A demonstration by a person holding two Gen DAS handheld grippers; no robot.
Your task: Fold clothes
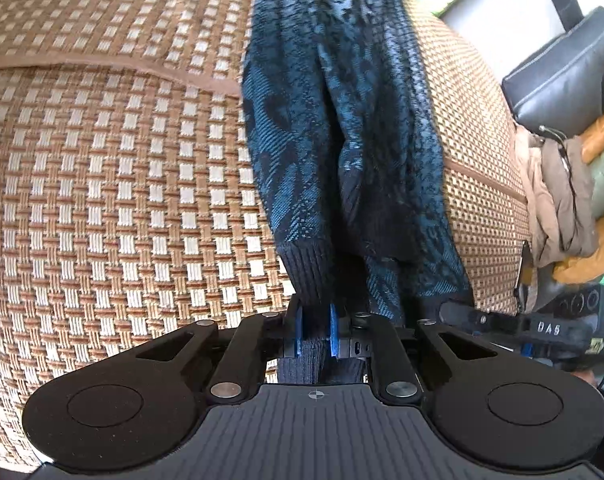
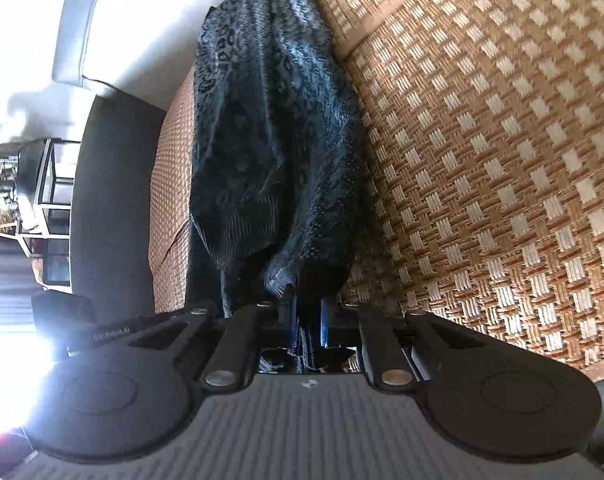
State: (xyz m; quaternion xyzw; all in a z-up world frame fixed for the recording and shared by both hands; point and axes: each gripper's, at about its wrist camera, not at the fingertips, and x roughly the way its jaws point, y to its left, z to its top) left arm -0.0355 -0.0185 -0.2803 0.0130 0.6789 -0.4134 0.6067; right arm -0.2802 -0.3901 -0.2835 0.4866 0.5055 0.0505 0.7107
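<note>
A dark blue patterned knit sweater (image 1: 333,128) hangs stretched above a woven tan sofa mat (image 1: 114,184). My left gripper (image 1: 316,330) is shut on the sweater's ribbed hem, which runs back between the blue pads. In the right wrist view the same sweater (image 2: 270,152) hangs bunched in front of the mat (image 2: 481,168). My right gripper (image 2: 306,322) is shut on another edge of the sweater. The other gripper shows at the right edge of the left wrist view (image 1: 541,328), close beside the left one.
A pile of brown, green and orange clothes (image 1: 573,200) lies at the right end of the sofa under a black leather cushion (image 1: 561,72). In the right wrist view a dark sofa arm (image 2: 114,200) and a shelf unit (image 2: 42,184) stand left.
</note>
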